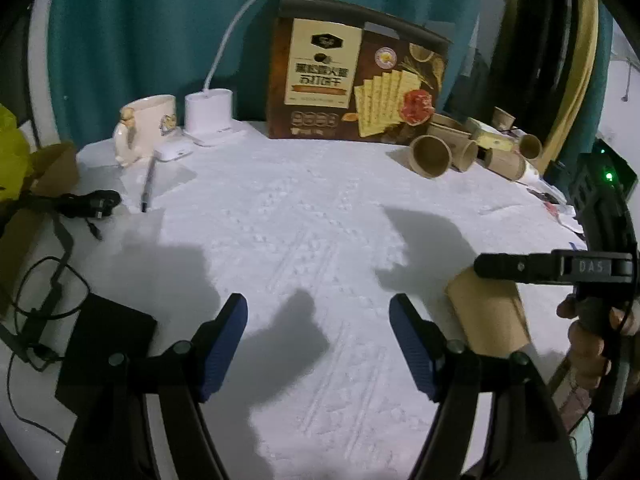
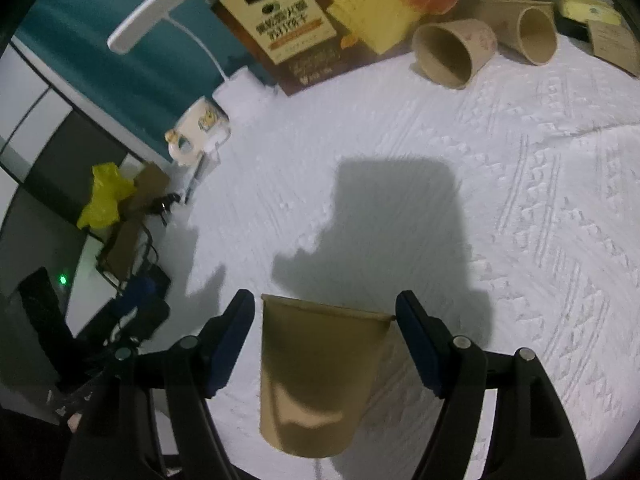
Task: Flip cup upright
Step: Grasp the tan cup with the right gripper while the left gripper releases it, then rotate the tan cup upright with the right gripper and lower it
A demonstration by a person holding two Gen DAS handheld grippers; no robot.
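A brown paper cup (image 2: 316,376) sits between the fingers of my right gripper (image 2: 325,320), its rim away from the camera. The jaws stand wide, with gaps between the pads and the cup. In the left wrist view the same cup (image 1: 488,312) stands at the right on the white cloth, wider at the bottom, with the right gripper's finger (image 1: 516,267) across its top. My left gripper (image 1: 318,320) is open and empty above bare cloth, to the left of the cup.
Several brown paper cups (image 1: 432,156) lie on their sides at the back right, also in the right wrist view (image 2: 452,56). A cracker box (image 1: 352,80), white desk lamp (image 1: 208,114), ceramic mug (image 1: 148,128) and pen (image 1: 148,184) stand at the back. A black box (image 1: 104,352) and cables lie left.
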